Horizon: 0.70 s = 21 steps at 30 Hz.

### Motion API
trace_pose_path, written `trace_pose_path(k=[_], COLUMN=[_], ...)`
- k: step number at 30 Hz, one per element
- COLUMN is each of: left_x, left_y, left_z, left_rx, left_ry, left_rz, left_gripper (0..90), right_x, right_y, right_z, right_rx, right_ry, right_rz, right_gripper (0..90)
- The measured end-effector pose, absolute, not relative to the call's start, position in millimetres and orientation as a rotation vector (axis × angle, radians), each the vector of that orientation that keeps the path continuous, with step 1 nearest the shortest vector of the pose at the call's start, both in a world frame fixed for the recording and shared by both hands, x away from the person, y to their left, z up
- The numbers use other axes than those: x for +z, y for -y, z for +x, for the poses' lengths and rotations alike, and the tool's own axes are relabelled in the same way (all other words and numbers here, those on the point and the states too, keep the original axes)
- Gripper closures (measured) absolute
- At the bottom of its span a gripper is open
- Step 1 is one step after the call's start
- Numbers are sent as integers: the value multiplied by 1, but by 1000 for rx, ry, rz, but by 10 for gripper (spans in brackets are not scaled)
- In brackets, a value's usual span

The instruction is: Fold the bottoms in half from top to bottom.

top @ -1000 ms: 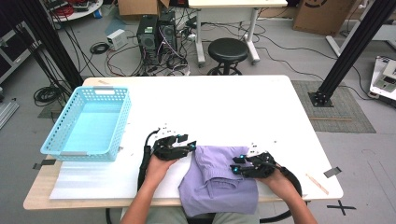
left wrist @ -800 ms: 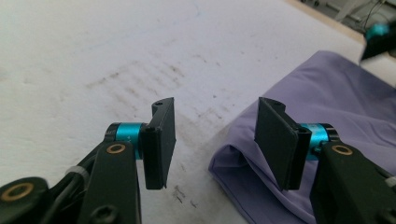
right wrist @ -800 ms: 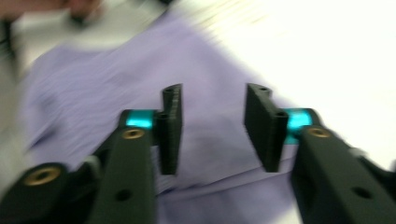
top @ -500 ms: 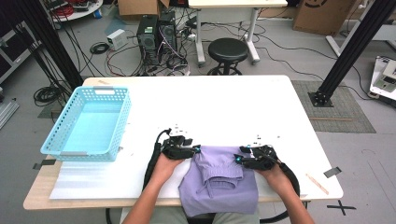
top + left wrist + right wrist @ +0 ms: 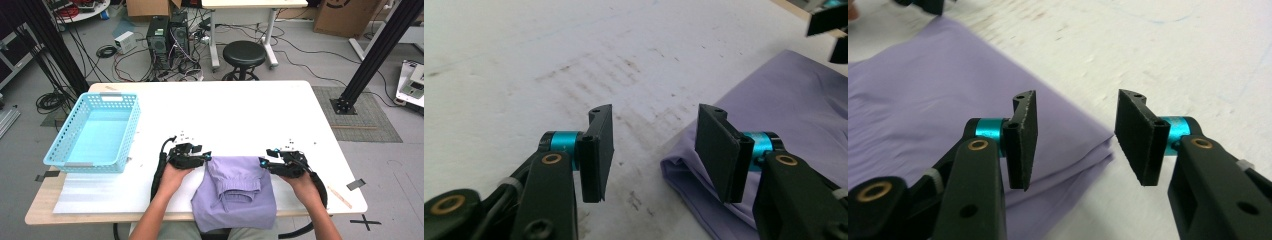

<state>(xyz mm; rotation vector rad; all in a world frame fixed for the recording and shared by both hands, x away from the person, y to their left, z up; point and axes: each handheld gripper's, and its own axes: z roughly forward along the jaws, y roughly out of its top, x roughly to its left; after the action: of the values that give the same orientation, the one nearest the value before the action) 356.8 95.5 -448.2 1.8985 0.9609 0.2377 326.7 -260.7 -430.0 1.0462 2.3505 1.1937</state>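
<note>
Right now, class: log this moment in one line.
left gripper: open | right gripper: jaws just opening, nothing between | purple garment: folded, table edge

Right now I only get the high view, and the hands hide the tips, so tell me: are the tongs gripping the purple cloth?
Observer: No. The left tongs stand open and have just opened wider. Nothing is pinched, and a folded corner of the purple cloth lies on the table at their tips.
Operator: And the right?
Observer: The right tongs have just been opening too. They are empty, poised at the cloth's other corner.
</note>
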Motion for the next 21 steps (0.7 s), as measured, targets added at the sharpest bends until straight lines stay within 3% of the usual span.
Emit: trace_pose_path(k=[3,6,8,9,10,11,21], left_x=[-452,-451,-451,-452,-451,-451,-424], left_y=[-87,-85,-85,-85,-85,-85,-99], left_z=[361,359,358,357,356,356,378], left_rx=[192,199,205,183,185,190,273], left_ry=[-948,-928,-939,-941,-945,-947,-969], left_rz=[2000,2025,2038,2032,2031,2029,1966], left_gripper=[504,608,733,826,864,872,877], right_x=[-435,-446,-450,-450,-449,-448,-431], right_y=[257,258,260,262,262,262,249], right_z=[335,343,345,344,343,343,362], right_rx=[1128,1068,1094,1123,1134,1134,1134], right_ry=[-2355,-2382,-2411,-2438,-2448,-2453,-2372], right_rz=[1078,1140,1154,1158,1146,1130,1101], right_gripper=[512,530,634,771,854,886,892])
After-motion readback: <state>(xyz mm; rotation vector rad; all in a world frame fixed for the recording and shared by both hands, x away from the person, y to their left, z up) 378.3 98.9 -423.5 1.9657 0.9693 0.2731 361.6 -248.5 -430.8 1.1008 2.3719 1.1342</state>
